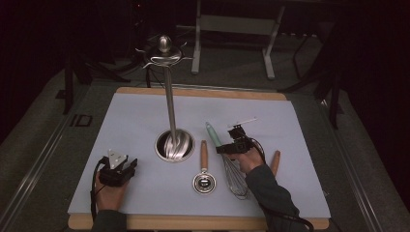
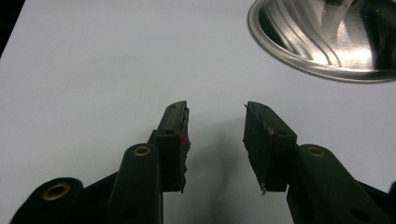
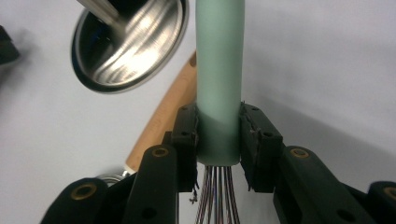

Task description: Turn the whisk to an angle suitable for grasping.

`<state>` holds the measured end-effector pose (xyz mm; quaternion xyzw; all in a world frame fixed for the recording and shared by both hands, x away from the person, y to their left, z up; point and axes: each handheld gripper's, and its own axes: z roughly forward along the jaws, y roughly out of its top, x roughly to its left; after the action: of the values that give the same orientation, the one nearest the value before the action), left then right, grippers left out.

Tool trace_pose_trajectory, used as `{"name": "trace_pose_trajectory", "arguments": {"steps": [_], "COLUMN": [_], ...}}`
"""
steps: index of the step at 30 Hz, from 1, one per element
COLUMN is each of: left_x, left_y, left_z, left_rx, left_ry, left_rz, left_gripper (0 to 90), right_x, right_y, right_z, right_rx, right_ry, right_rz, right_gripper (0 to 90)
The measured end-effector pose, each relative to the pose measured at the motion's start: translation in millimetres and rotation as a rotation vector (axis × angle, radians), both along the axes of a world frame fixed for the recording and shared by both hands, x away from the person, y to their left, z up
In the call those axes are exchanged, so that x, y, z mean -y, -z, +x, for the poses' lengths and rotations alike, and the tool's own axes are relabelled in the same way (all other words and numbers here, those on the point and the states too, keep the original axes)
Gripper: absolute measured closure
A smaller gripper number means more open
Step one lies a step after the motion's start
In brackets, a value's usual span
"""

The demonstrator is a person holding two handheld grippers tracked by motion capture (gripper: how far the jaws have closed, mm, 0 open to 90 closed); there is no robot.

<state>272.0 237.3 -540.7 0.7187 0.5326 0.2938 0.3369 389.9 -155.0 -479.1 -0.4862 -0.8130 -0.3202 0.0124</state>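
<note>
Dark floor and furniture legs ring a desk (image 1: 145, 116) covered by a pale sheet, with a tall steel utensil stand (image 1: 170, 104) rising from a round swirled base near its middle. Just right of that base lies a whisk (image 1: 227, 157) with its mint-green handle pointing away and its wire cage toward the person; a wooden-handled strainer (image 1: 204, 171) lies beside it.

The right tool (image 3: 219, 140) is clamped on the whisk's handle at the end where the wires enter, pads pressed flat to either side. That looks like a sound place to grip — the handle is stiff and round, while the thin wires would likely flex and slip. The whisk should be light, though the smooth handle could roll between the pads.

The left tool (image 2: 215, 140) rests low at the near left of the desk, jaws apart with nothing between them.

From above, the whisk's full length shows; the right gripper view shows the pads' contact with the handle — hard to read from overhead.
</note>
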Motion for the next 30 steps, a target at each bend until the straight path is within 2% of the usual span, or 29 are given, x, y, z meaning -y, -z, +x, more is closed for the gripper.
{"name": "trace_pose_trajectory", "arguments": {"steps": [8,14,17,30], "left_x": [0.2,0.3,0.2,0.0], "left_y": [0.0,0.0,0.0,-0.1], "left_z": [-0.1,-0.1,-0.1,-0.2], "left_rx": [0.001,0.001,0.001,0.003], "left_ry": [0.000,-0.001,-0.001,-0.002], "left_rz": [0.001,0.001,0.001,-0.001], "left_gripper": [60.3,60.3,60.3,60.3], "right_x": [2.6,1.8,0.5,0.0], "right_y": [-10.8,-18.6,-27.1,-44.9], "right_z": [-3.7,-8.1,-11.6,-18.9], "right_rx": [0.039,0.083,0.121,0.193], "right_ry": [-0.005,-0.030,-0.048,-0.075], "right_rz": [0.042,0.059,0.078,0.106], "right_gripper": [69.5,69.5,69.5,69.6]}}
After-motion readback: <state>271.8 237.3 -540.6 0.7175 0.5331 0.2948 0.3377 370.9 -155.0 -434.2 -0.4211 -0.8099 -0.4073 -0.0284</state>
